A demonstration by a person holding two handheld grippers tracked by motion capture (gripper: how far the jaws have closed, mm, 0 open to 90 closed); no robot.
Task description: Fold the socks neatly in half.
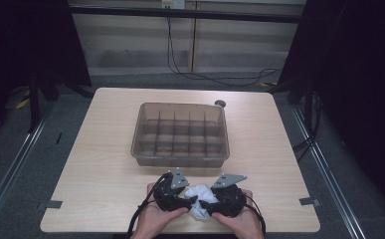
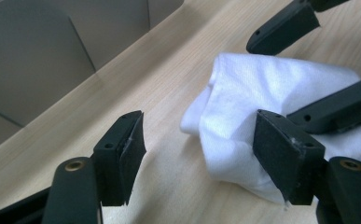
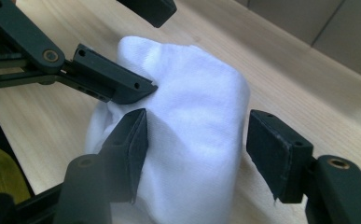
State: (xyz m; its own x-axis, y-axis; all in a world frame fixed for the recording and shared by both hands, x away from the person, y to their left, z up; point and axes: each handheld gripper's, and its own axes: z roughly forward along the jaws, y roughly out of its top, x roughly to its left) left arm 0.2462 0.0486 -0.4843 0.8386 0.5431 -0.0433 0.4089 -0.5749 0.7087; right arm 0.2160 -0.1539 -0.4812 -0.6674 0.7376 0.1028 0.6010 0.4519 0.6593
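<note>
I have the pale wooden bench (image 1: 105, 149) under me, and at its middle sits the translucent grey plastic bin (image 1: 143, 129), split inside into small compartments, all of which look empty from the high view. At six o'clock from the bin, near the bench's front edge, lies the bunched white cloth (image 1: 198, 198), resting on the wood and well clear of the bin wall.

My left tool (image 1: 189, 201) comes at the cloth from nine o'clock and my right tool (image 1: 203, 205) from three o'clock. The left tool stands released: one pad brushes the cloth's edge, the other hangs over bare wood. The right tool is also released; the cloth sits between its jaws, with a gap on one side at least.

I judge this to be the regrip stage of bundling the cloth. Next I should close one tool on a thick fold, then lift it toward twelve o'clock, over the bin's rim.
</note>
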